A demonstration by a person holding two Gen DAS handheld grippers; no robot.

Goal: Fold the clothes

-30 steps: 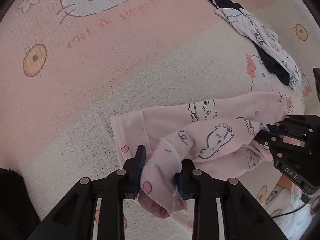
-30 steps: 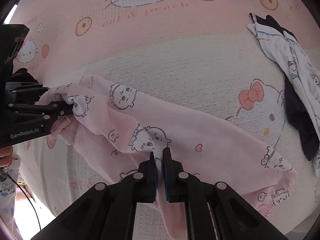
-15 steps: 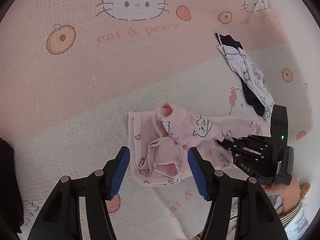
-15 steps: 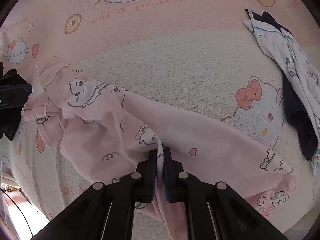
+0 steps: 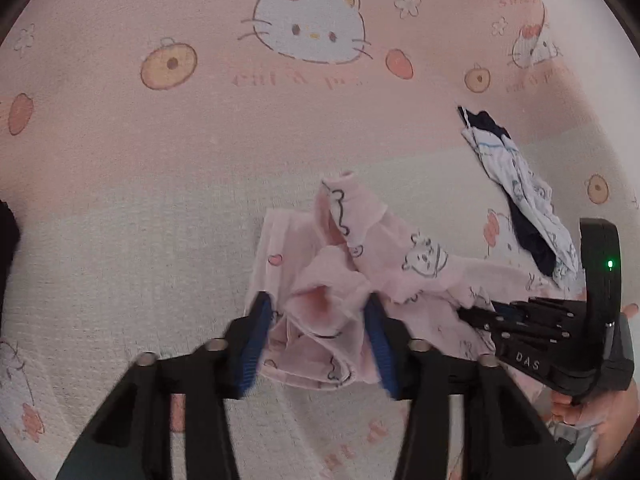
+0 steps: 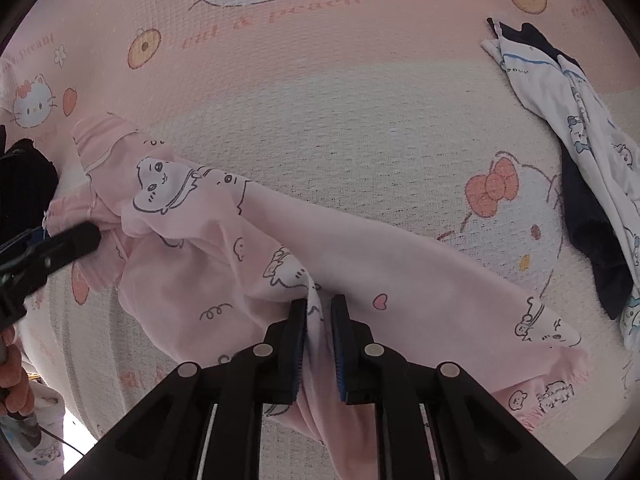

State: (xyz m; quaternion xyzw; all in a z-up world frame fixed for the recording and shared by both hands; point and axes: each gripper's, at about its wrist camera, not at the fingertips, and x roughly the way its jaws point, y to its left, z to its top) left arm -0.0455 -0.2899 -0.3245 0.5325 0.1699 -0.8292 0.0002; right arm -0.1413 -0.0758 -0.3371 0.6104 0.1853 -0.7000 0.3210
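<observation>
The left hand-held gripper (image 5: pixel 318 334) is closing on the pink trousers (image 6: pixel 360 264), bunched waist between its pads. The right hand-held gripper (image 6: pixel 319 344) is opening, a fold between its pads. Light, floppy cotton: best held at waistband and cuffs.

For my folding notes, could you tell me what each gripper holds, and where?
Left gripper is closing around the pink pyjamas' bunched end; right gripper is opening, with a mid-length fold between its jaws.

Pink garment (image 6: pixel 248 264), pale pink knit, printed with outlined cartoon animals and small hearts. Lies crumpled and partly stretched across my bed cover. One end bunched into loose mound (image 5: pixel 320 300), opening facing up, folds overlapping. Long section runs out to gathered cuff (image 6: pixel 560 384), lying flat. Middle ridge pulled up into narrow fold (image 6: pixel 316 308).
</observation>
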